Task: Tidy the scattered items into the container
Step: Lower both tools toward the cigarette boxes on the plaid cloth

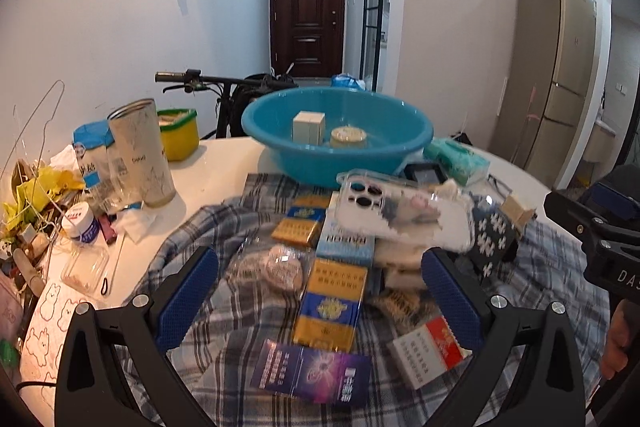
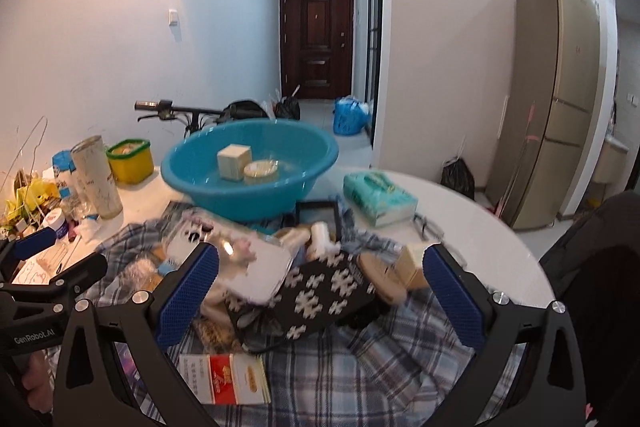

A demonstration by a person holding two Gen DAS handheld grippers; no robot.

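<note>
Both the left gripper (image 1: 320,291) and right gripper (image 2: 320,291) gape wide and empty over near clutter; best to pinch the clear plastic phone case (image 1: 400,211) flat, then carry it into the far blue plastic basin (image 1: 416,139).

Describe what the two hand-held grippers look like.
Each hand-held gripper, left and right, has a black frame with silver bolts and two fingers with blue textured pads. The left's body reads "GenRobot.AI" in white in the right wrist view.
</note>
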